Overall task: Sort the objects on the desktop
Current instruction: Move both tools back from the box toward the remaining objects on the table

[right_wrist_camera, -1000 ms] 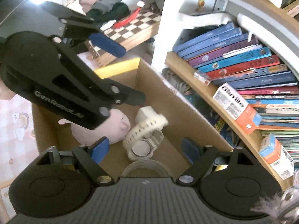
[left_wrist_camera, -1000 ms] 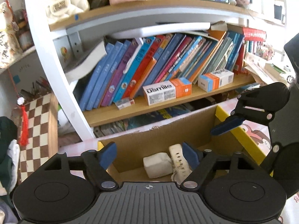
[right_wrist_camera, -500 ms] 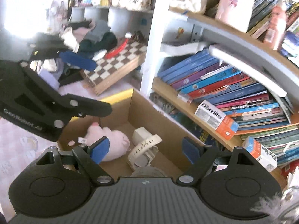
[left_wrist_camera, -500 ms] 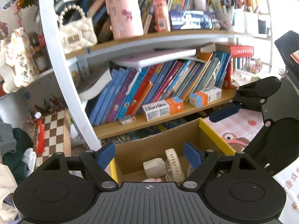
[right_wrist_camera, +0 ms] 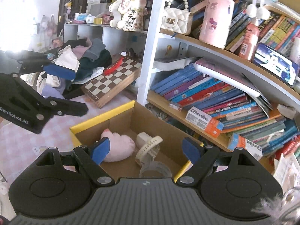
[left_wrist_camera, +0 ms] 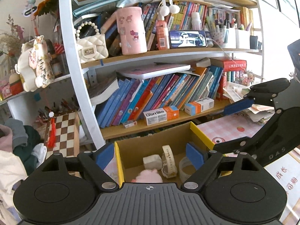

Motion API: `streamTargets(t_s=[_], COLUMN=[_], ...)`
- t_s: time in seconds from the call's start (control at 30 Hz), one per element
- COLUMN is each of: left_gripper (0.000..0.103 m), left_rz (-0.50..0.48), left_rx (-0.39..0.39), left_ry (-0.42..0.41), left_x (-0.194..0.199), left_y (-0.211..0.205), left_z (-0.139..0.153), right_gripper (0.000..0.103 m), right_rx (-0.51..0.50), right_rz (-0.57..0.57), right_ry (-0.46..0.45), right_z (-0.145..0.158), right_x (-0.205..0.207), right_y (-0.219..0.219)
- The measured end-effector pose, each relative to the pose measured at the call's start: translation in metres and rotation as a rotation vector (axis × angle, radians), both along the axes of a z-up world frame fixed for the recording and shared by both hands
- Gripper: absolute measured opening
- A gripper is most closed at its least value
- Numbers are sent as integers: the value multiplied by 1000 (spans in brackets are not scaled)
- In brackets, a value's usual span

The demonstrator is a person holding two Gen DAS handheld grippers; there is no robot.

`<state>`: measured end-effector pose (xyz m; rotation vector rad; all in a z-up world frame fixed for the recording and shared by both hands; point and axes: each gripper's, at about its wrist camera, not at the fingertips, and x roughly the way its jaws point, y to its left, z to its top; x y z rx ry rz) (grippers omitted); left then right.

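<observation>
A cardboard box with a yellow rim (left_wrist_camera: 153, 140) (right_wrist_camera: 120, 127) stands on the pink table below the bookshelf. Inside lie a pink plush toy (right_wrist_camera: 118, 148) (left_wrist_camera: 148, 176), a cream wristwatch (right_wrist_camera: 148, 150) (left_wrist_camera: 168, 161), a white block (left_wrist_camera: 152, 161) (right_wrist_camera: 143, 138) and a clear tape roll (right_wrist_camera: 155, 168) (left_wrist_camera: 184, 166). My left gripper (left_wrist_camera: 150, 156) hovers above the box's near-left side; its jaws are opening with nothing between them. My right gripper (right_wrist_camera: 145, 150) hangs open and empty over the box's near-right side. In each view, a blue pad (left_wrist_camera: 238, 106) (right_wrist_camera: 60, 71) of the other gripper shows.
Behind the box, a shelf (left_wrist_camera: 168, 121) carries leaning books and toothpaste cartons (left_wrist_camera: 161, 115). A folded chessboard (right_wrist_camera: 112, 82) and a heap of clothes (right_wrist_camera: 84, 60) lie to the left. Loose papers (left_wrist_camera: 258, 110) pile at the right, beside the pink checked tablecloth (left_wrist_camera: 228, 129).
Both grippers have risen and drawn back from the box, which now looks smaller and lower. More of the upper shelves shows. Neither gripper took hold of anything.
</observation>
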<state>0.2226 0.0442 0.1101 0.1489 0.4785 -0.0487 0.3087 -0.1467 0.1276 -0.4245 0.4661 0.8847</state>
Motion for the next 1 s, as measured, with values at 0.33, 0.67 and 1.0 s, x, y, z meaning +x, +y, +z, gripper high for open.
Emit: streamTargets(t_s=[0.33,0.67,1.0], left_gripper=[87,87,87], left_rz=[34,109,154], left_rx=[-1,-67,-113], left_ry=[-12,55,104], left_x=[-56,-88,-116], left_y=[12,25,28], left_z=[-4,-30,-56], right_gripper=[84,84,84], right_rx=[38,32,24], right_rz=[-113,-209,-236], right_ry=[39,100,119], right_z=[-13,-39,-70], right_x=[-44,-75,-108], right_y=[-37,-64,-68])
